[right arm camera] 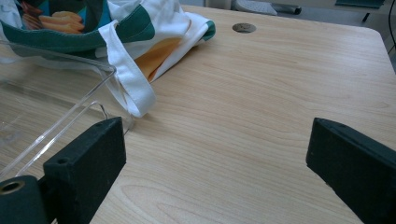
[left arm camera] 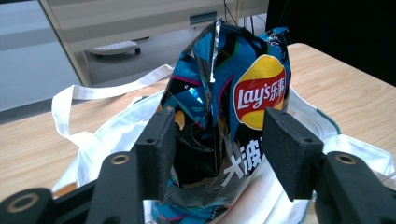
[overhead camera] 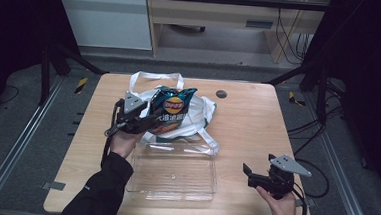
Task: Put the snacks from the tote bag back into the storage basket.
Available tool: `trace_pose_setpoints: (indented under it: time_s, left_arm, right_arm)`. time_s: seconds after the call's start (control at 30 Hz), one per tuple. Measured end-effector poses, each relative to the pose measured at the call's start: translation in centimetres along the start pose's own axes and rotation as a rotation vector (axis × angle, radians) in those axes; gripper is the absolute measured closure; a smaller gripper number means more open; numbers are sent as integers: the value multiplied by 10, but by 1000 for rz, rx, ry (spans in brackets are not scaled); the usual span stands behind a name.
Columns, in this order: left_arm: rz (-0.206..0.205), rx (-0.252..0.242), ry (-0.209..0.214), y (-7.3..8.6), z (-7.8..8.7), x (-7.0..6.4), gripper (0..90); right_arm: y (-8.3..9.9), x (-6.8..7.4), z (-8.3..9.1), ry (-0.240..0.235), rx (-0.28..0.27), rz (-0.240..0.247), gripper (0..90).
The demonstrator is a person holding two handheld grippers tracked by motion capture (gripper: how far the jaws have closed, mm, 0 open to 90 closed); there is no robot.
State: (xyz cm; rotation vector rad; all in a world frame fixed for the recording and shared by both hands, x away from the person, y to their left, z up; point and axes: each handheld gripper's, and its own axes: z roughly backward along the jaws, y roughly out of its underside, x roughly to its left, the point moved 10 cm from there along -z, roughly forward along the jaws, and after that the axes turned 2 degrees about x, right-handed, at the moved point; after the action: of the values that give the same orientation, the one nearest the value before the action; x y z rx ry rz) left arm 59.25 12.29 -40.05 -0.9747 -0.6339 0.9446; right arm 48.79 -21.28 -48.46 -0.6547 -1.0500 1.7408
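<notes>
The left gripper (overhead camera: 145,116) pinches a blue chip bag (overhead camera: 171,109), it seems, its jaws pressed against the bag's crumpled sides above a white tote (overhead camera: 198,115). A clear tray (overhead camera: 174,174) sits just before the tote. At right, the right gripper (overhead camera: 248,172) hovers over bare table (overhead camera: 248,121), jaws wide apart.

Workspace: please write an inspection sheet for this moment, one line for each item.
Surface: wooden table, with a round dark spot at the far side.
Job's things: chip bag upright in the white tote bag; clear tray with nothing in it.
Clutter: nothing seen.
Grippers: left tool shut on chip bag; right tool open over bare wood.
Cables: one trails from each tool; more lie on the floor at right.
Surroundings: dark frame, grey floor, wooden furniture behind.
</notes>
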Motion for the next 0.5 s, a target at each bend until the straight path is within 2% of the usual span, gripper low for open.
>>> trace_pose_setpoints:
  time_s: [0.17,0.27,0.5]
  left_arm:
    - [11,16,-6,0,-6,0,512]
    - [4,28,-8,0,-8,-1,541]
    - [13,49,-27,2,-14,4,567]
  right_arm:
    - [0,0,0,-1,0,0,52]
    - [0,0,0,-1,-1,0,52]
    - [0,0,0,-1,-1,0,52]
